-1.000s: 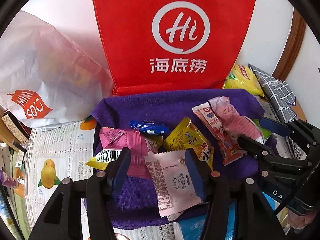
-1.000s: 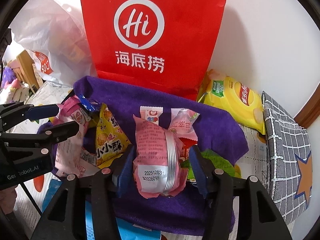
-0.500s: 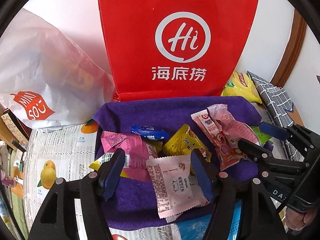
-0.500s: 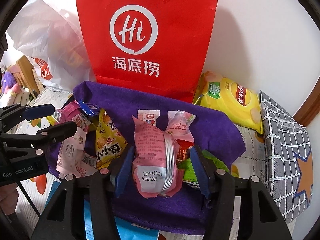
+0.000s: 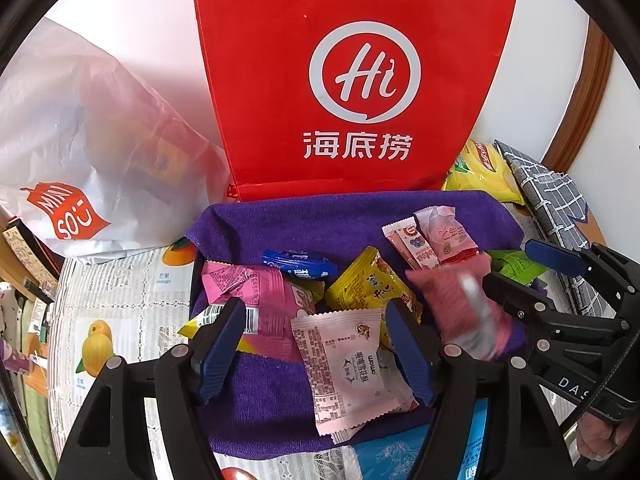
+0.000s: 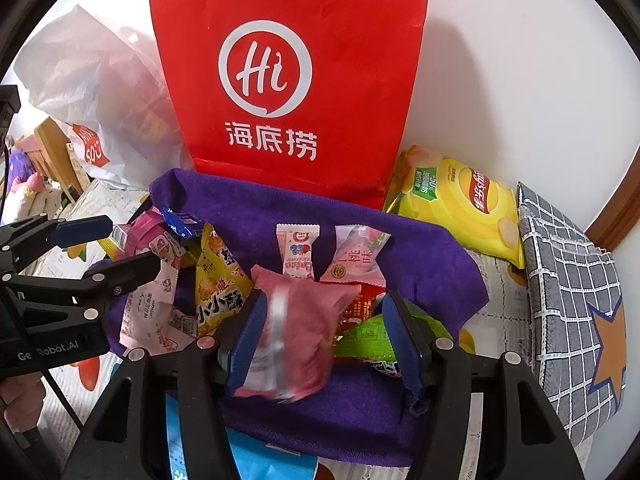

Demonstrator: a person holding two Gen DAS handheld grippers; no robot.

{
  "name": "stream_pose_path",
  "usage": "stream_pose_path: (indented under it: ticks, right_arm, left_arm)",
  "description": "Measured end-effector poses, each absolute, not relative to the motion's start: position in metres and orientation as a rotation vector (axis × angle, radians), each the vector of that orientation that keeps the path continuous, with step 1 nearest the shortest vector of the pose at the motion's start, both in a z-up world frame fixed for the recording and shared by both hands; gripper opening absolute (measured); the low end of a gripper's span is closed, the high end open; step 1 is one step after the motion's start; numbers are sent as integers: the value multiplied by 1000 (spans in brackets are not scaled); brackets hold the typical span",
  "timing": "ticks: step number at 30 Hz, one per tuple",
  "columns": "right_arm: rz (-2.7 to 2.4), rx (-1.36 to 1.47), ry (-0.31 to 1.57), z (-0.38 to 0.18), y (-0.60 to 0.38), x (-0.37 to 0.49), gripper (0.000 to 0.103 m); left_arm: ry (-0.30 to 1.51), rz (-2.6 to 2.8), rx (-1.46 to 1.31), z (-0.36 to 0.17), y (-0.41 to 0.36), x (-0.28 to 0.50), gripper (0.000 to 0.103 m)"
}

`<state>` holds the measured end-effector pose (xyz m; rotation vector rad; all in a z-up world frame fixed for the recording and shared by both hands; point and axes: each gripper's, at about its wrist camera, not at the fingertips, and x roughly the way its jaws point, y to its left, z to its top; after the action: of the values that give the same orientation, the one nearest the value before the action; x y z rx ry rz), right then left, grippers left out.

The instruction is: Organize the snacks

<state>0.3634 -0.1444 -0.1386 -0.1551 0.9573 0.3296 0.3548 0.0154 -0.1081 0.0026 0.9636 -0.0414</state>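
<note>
Right wrist view: the right gripper (image 6: 324, 340) has widened and its blurred pink snack packet (image 6: 296, 332) drops loose onto the purple cloth (image 6: 400, 240); left gripper (image 5: 316, 350) has opened off the pale pink packet (image 5: 344, 364), so both pieces now rest released there

Left tool (image 5: 316, 344): black frame | blue ribbed pads | silver screws || Right tool (image 6: 324, 336): same build | black cable | white lettering

From my feed: red bag (image 5: 352, 80) reads "Hi 海底捞", white plastic bag (image 5: 80, 160) says "MINISO", left gripper (image 6: 120, 248) body shows "GenRobot.AI", and the tablecloth (image 5: 120, 300) has "mango" under a fruit.
</note>
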Motion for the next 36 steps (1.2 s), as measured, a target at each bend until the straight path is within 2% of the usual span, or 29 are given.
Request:
stream_pose_path:
  ticks: [15, 36]
  right_arm:
    - [329, -130, 918, -127, -150, 356, 66]
    - [273, -35, 879, -84, -173, 316, 67]
  left_arm:
    - [929, -56, -9, -94, 16, 347, 77]
    - [845, -65, 12, -53, 3, 316, 84]
